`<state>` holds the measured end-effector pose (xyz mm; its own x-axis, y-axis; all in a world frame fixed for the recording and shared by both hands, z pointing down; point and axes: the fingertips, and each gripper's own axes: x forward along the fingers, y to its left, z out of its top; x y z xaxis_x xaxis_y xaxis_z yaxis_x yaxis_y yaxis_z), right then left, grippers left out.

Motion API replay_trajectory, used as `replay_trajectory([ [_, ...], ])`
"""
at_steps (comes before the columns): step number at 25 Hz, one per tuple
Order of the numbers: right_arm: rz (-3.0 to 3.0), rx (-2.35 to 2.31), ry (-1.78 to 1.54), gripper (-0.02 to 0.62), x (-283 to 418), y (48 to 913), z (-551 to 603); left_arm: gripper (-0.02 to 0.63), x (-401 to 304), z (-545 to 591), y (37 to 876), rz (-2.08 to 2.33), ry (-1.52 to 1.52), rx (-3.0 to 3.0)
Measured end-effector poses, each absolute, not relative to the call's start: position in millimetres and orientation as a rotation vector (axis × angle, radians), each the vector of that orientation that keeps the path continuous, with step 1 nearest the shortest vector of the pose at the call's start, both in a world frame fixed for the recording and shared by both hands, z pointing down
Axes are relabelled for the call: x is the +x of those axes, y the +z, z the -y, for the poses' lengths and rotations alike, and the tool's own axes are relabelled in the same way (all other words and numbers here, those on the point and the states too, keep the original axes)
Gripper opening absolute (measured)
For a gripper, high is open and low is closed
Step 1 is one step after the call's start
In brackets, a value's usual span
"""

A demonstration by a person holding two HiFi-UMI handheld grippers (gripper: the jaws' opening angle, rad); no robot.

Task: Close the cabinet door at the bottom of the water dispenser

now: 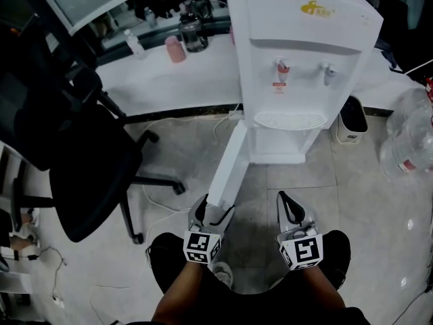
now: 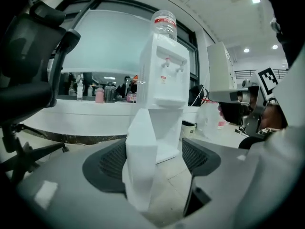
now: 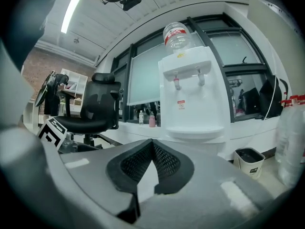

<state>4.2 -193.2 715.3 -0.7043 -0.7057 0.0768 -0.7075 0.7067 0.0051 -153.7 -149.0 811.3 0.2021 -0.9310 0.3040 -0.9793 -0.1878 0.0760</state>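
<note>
Counted are: 1 water dispenser (image 1: 304,39) w/ 2 taps (image 1: 282,67) (image 1: 329,70), 1 cabinet door (image 1: 227,164), 1 office chair (image 1: 81,161), 1 bin (image 1: 350,138), 1 pink bottle (image 1: 175,49), 2 grippers (image 1: 216,207) (image 1: 287,205).

Head view: steeply down. Gripper views: low, level, facing the water dispenser (image 1: 301,66) (shared by all three).

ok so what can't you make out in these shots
- Cabinet interior: the open cabinet door covers it in the left gripper view, and the head view looks down too steeply.
- Whether the left hand-held gripper touches the door between its open jaws: the door edge overlaps one pad.
- Water jug: cut off by the head view's right edge.
- Dispenser logo: too small to read.
</note>
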Motion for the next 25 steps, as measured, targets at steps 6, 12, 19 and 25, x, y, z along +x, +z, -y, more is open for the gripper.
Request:
replay_trajectory([
  [6, 2.806, 1.240, 0.037, 0.003, 19, 715, 199, 0.385, -146, 145, 811, 1.794, 0.267, 2.271],
  [12, 2.776, 1.297, 0.022, 0.003, 34, 717, 210, 0.382, -129, 144, 807, 1.736, 0.211, 2.284],
  [19, 2.740, 1.315, 0.011, 0.003, 52, 721, 214, 0.371, -100, 145, 803, 1.653, 0.200, 2.349],
  [25, 2.707, 1.273, -0.020, 0.003, 61, 730, 212, 0.357, -70, 146, 806, 1.564, 0.243, 2.446],
])
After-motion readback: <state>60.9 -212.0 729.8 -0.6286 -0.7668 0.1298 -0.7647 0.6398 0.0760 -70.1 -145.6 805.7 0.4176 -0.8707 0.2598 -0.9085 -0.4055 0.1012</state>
